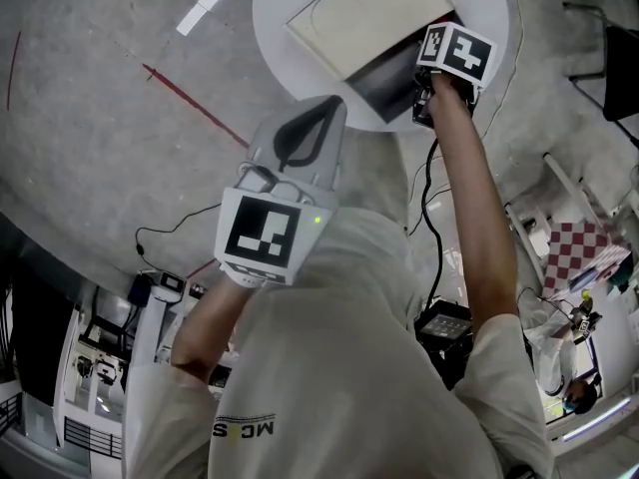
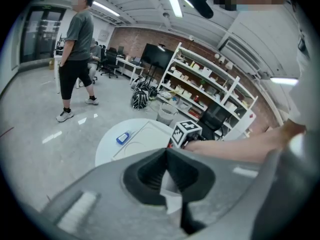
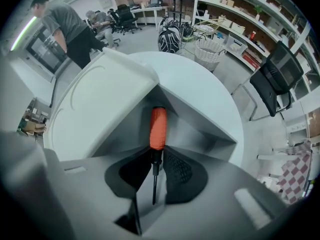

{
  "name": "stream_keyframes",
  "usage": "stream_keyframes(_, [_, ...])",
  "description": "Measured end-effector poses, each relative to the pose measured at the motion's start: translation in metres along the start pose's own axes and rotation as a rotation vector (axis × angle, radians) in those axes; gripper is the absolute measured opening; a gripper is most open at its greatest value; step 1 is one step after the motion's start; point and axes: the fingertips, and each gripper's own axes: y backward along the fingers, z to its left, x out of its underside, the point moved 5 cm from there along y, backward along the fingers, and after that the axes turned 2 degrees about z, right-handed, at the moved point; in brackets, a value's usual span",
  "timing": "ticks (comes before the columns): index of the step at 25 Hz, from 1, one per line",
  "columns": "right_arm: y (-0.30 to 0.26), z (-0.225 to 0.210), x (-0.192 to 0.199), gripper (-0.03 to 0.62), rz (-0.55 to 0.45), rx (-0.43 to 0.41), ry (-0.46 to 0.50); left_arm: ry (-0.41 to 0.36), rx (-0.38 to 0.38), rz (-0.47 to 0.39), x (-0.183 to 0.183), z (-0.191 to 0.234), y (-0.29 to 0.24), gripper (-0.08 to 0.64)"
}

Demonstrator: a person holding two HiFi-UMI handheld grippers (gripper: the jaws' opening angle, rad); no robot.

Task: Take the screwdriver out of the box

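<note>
- Right gripper view: my right gripper [image 3: 155,156] is clamped on the thin metal shaft of the screwdriver [image 3: 158,128], just below its orange handle. The handle points away from me and lies inside the grey hollow of the box [image 3: 100,109], under the raised pale lid. A round shaft this thin could swivel in the pads, I judge. So I would keep the clamp firm and draw straight back along the shaft's line. I would lift only once the handle is clear of the lid and side walls.
- Head view: the right gripper [image 1: 427,68] reaches across the round white table [image 1: 275,28] into the open box [image 1: 364,13]. My left gripper [image 1: 312,126] hangs near my chest, well apart from the box. The floor is pale grey, crossed by a red line.
- Left gripper view: the left gripper [image 2: 166,154] has its jaws pressed together on nothing. Beyond it, a small blue item [image 2: 123,137] lies on the table [image 2: 112,149] beside the box. A person [image 2: 77,59] stands on the glossy floor, and white shelves [image 2: 210,84] line a brick wall
</note>
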Motion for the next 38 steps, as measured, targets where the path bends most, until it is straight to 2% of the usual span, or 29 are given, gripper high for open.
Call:
stream_keyframes(17, [0.063, 0.029, 0.025, 0.071, -0.134, -0.100, -0.063, -0.082, 0.026, -0.045, -0.005, -0.009, 0.041, 0.002])
stream_keyframes(25, [0.125, 0.048, 0.040, 0.071, -0.222, -0.177, -0.058, -0.110, 0.026, -0.086, -0.011, -0.026, 0.073, 0.002])
stream_keyframes(38, [0.244, 0.070, 0.074, 0.071, -0.397, -0.272, 0.015, -0.167, 0.012, -0.174, -0.043, -0.047, 0.125, 0.002])
